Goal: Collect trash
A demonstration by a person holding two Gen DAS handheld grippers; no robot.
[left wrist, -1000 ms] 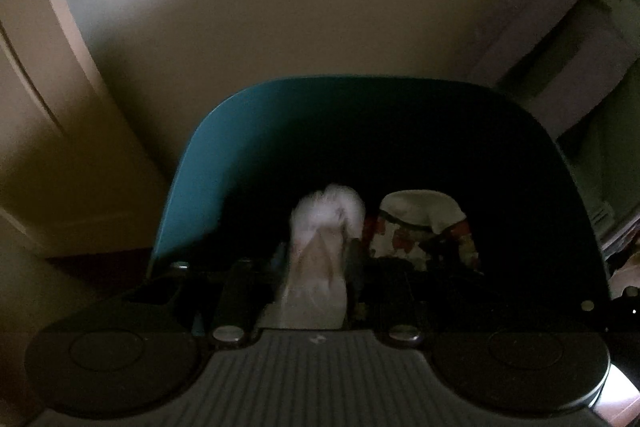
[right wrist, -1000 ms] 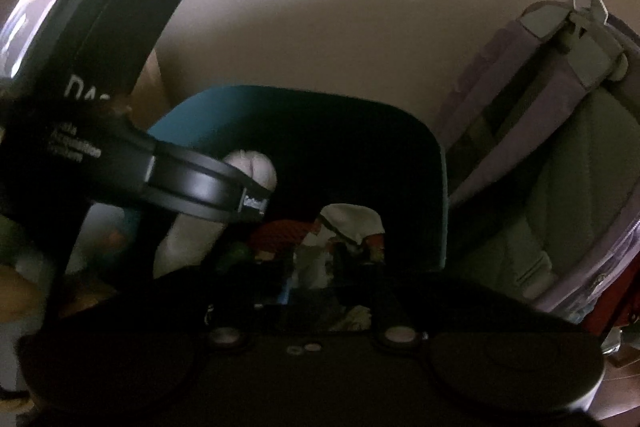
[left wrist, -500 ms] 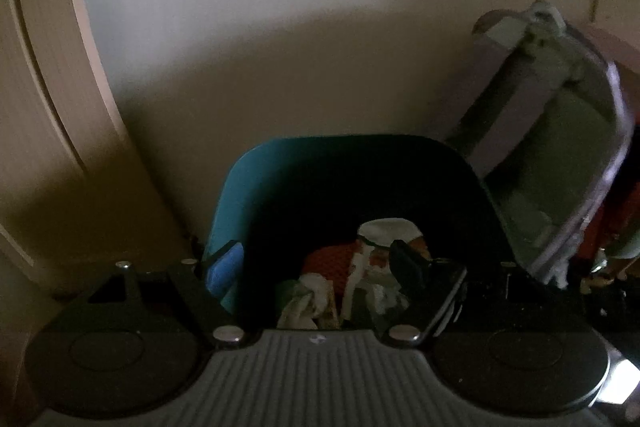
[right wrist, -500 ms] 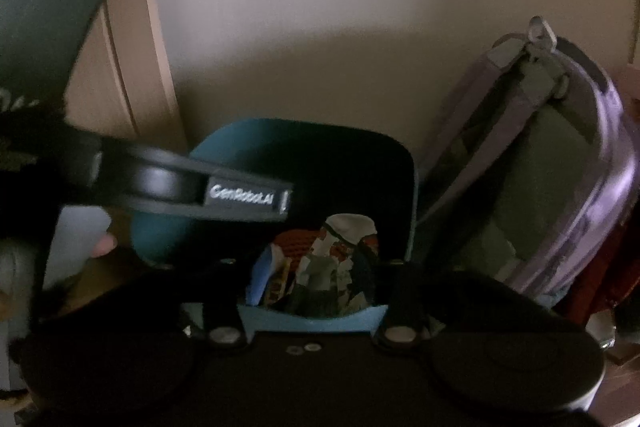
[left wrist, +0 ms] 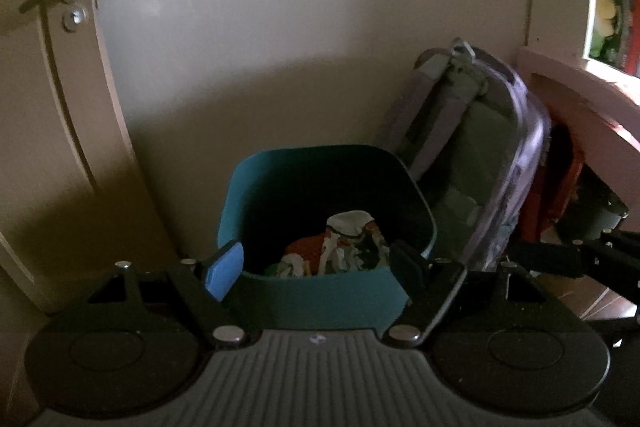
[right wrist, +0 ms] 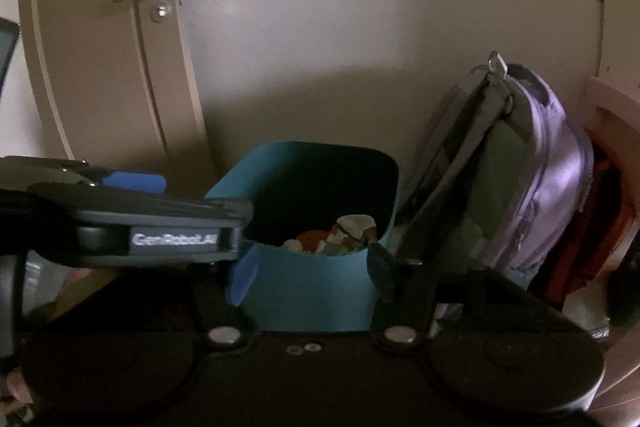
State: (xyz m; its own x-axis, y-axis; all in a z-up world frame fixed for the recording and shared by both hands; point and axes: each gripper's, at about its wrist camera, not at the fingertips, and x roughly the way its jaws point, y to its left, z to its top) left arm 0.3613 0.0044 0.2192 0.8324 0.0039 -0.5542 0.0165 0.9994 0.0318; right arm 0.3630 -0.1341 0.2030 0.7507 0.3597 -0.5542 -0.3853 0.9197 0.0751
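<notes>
A teal bin (left wrist: 320, 291) with rounded corners stands upright on the floor against the wall, its mouth open and its inside deep in shadow. Down in it lies a heap of crumpled trash (left wrist: 340, 247): a white wrapper printed with red and dark patches on top, a red-orange piece beside it to the left, and something pale and greenish low at the front. From the right-hand view the same heap (right wrist: 340, 233) shows just above the bin's (right wrist: 312, 291) near rim, well below the far edge
</notes>
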